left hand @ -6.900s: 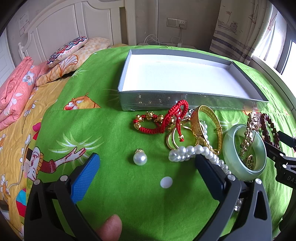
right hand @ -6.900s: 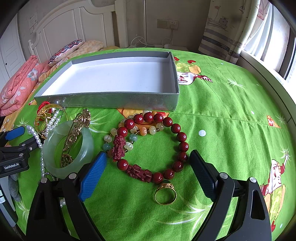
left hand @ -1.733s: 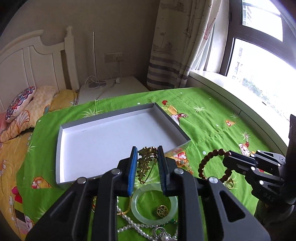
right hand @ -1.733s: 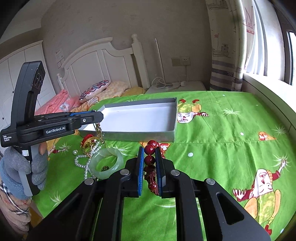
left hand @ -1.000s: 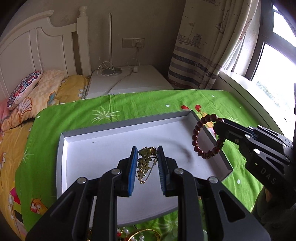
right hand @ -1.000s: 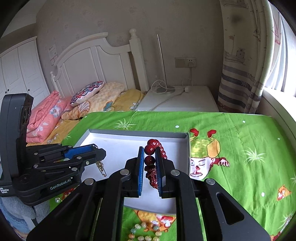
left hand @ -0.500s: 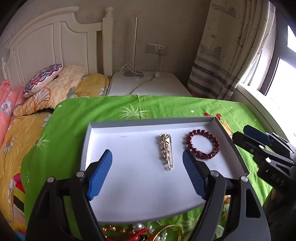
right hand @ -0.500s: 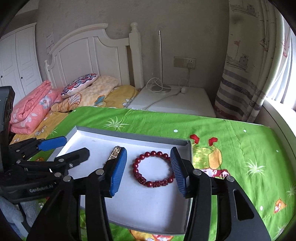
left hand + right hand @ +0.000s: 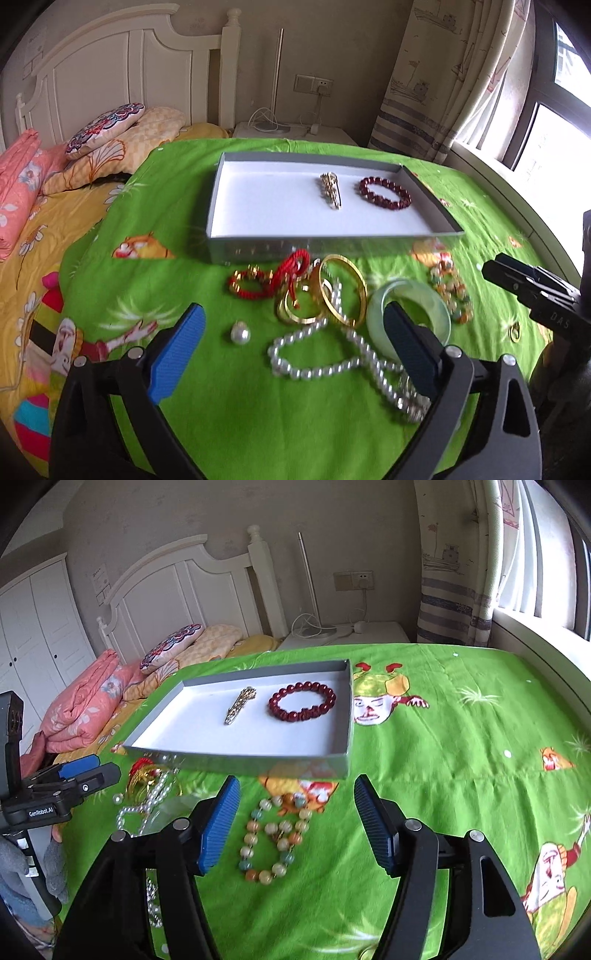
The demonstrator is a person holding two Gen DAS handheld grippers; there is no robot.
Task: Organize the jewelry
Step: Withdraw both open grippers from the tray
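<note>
2 pieces lie in the tray (image 9: 258, 236): gold brooch (image 9: 331, 186) and red bead bracelet (image 9: 385, 193). Pearls (image 9: 325, 354), bangles (image 9: 343, 291) and more wait near on the bed. Both grippers, left gripper (image 9: 291, 345) and right gripper (image 9: 295, 821), are opening their jaws, empty.

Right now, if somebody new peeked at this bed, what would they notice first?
Probably the bright green cartoon bedspread, and the grey tray on it, holding a dark red bead bracelet beside a gold brooch. In front of the tray lies a jumble: pearl necklace, gold bangle, pale green jade bangle.
</note>
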